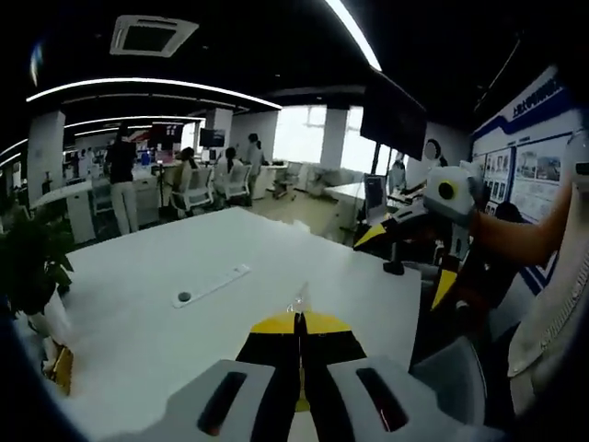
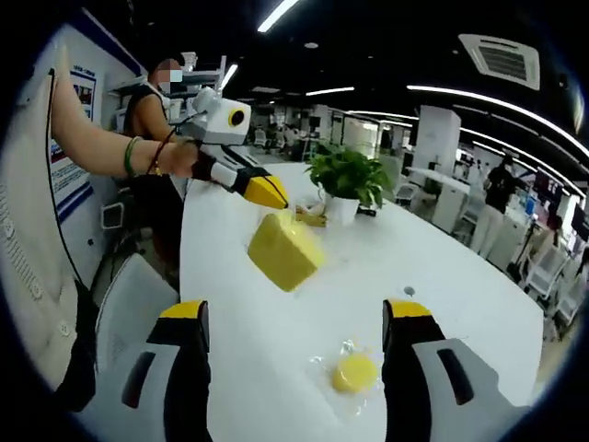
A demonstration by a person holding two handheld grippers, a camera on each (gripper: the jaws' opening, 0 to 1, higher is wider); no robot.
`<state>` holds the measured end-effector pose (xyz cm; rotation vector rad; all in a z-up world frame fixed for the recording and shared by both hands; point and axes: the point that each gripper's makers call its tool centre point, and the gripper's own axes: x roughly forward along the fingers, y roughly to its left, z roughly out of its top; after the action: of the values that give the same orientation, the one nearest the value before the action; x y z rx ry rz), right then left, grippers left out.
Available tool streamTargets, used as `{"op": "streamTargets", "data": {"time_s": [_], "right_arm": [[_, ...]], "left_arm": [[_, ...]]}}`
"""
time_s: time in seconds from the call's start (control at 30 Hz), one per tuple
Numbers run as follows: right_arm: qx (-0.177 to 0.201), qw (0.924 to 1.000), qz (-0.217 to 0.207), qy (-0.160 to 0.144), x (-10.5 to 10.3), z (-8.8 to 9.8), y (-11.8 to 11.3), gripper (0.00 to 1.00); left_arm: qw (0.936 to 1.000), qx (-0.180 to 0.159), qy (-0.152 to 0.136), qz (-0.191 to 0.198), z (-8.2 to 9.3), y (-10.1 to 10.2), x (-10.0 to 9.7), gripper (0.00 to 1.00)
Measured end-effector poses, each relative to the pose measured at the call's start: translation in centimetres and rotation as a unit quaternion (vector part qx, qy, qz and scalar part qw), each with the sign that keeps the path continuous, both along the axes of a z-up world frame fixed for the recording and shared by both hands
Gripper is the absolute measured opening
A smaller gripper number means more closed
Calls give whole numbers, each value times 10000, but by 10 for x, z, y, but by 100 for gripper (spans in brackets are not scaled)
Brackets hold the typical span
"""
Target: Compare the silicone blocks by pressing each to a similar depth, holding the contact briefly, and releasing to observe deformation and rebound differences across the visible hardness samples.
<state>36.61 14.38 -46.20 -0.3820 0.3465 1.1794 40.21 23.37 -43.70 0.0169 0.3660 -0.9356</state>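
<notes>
A yellow silicone block [image 2: 285, 249] in clear wrap hangs tilted just below my left gripper [image 2: 270, 193], above the white table [image 2: 460, 285]. The left gripper [image 1: 299, 322] is shut, and a bit of clear wrap [image 1: 299, 300] pokes out between its tips. A round yellow silicone disc [image 2: 354, 373] in clear wrap lies on the table between the open jaws of my right gripper [image 2: 296, 313]. In the left gripper view the right gripper [image 1: 405, 260] comes in from the right, open, over the table's far edge.
A potted plant [image 2: 348, 180] in a white pot stands behind the block. A long white strip [image 1: 212, 285] lies on the table [image 1: 138, 322]. A person's arm [image 2: 101, 143] holds the left gripper. Office chairs and several people fill the background.
</notes>
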Motion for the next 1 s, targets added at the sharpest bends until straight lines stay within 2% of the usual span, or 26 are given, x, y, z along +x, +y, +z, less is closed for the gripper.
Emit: {"op": "streamTargets", "data": {"time_s": [0.2, 0.3, 0.37, 0.57, 0.73, 1.0], "right_arm": [[-172, 9992, 372, 37, 9, 0, 23, 68], [-397, 9979, 505, -9, 15, -5, 29, 70], [-555, 9968, 568, 130, 18, -12, 32, 71], [-611, 9950, 778, 137, 26, -20, 43, 71], [-774, 9914, 1038, 200, 21, -33, 50, 64], [-814, 9882, 1258, 305, 14, -42, 60, 60]], "left_arm": [[9998, 61, -53, -197, 6, -11, -4, 0], [9996, 71, -48, -278, 6, -17, -6, 0], [9993, 112, -59, -351, 6, -22, -8, 0], [9983, 197, -58, -540, 5, -33, -12, 0], [9972, 248, -77, -702, 3, -40, -16, 0], [9944, 301, -131, -1006, 5, -51, -24, 0]]}}
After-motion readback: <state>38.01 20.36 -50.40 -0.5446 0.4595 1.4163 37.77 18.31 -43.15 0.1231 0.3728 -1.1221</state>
